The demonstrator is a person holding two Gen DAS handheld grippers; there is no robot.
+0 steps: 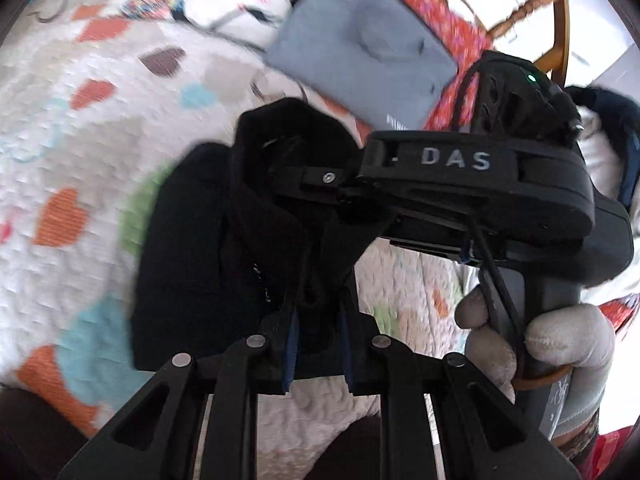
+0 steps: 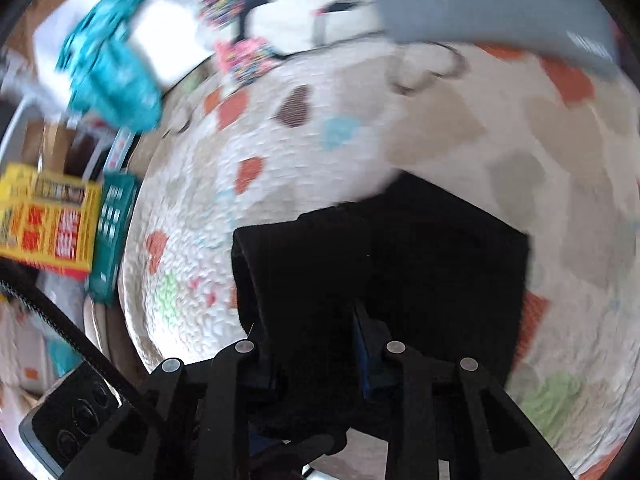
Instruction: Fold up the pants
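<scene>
Closest in, the left gripper (image 1: 316,336) is clamped tight on a bunched edge of the soft black fabric pants (image 1: 240,240). The right gripper (image 2: 316,344) is pinching another fold. The cloth looks limp and light, sagging over the heart-patterned white quilt (image 1: 80,140), best held by its edges. Farther back lies a folded grey garment (image 1: 360,48).

Home bedroom: heart-patterned quilt (image 2: 304,152), wooden chair (image 1: 516,4).
</scene>
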